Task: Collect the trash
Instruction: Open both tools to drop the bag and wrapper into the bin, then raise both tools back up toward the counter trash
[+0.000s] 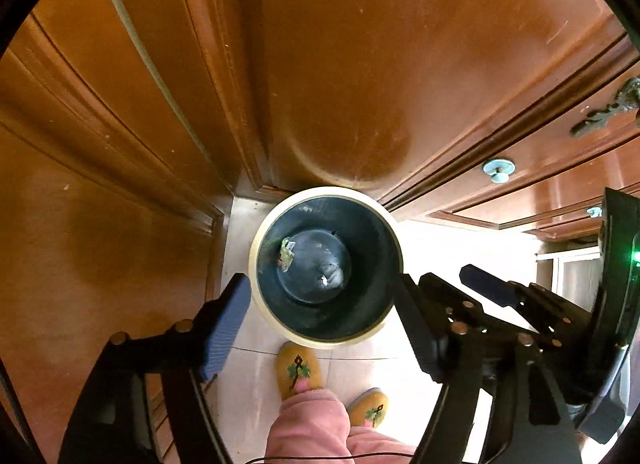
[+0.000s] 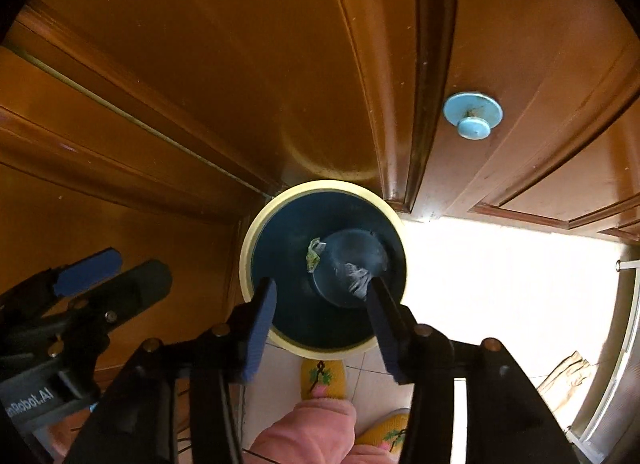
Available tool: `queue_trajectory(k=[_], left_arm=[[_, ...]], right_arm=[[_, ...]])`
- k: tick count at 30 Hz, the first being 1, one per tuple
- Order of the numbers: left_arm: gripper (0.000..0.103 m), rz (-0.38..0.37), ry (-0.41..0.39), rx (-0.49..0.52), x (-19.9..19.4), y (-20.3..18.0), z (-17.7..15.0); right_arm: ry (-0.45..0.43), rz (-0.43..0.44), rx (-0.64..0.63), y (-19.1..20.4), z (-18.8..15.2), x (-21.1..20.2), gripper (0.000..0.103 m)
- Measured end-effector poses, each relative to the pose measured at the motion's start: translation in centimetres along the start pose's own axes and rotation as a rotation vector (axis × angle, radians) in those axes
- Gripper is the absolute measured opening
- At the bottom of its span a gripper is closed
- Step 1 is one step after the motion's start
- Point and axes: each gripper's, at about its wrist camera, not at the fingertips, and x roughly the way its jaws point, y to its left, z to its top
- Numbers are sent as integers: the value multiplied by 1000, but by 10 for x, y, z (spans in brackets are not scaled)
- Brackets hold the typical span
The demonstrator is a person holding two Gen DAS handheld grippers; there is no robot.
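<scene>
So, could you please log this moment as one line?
left gripper open | right gripper open | both over bin | two scraps inside

Glossy varnished wood covers the cabinet doors, with a smooth pale-blue knob. The bin looks like plastic, cream rim around a dark, dully shining inside holding crumpled paper. Floor tiles are smooth; the slippers are knitted cloth.

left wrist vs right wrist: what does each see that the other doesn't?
Left wrist only: an ornate metal handle on the cabinet at far right, and a second small blue knob.

Right wrist only: a crumpled brown paper bag on the floor at lower right.

Both: the cream-rimmed trash bin holding a greenish wrapper and a white scrap, a blue knob, yellow slippers, and both open, empty grippers, left gripper and right gripper.
</scene>
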Motion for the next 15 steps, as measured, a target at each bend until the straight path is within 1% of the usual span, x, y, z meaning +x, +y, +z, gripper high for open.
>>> queue_trajectory(k=[4,8,12,15], left_arm=[[74,3,-13,-5,-16,0,3],[74,-2,-29,-2,-44,-6,5],[74,-10,-49,18,-88,-19,10],[74,-8,-85,56,-134,-37,14]], right_arm=[[-18,-5,1,5,-3,-24,48],[-28,-3,14,6,-6,-55,48],[-37,10,36,7,-8,-99,48],[-47,9,43,10,-10,-140,48]])
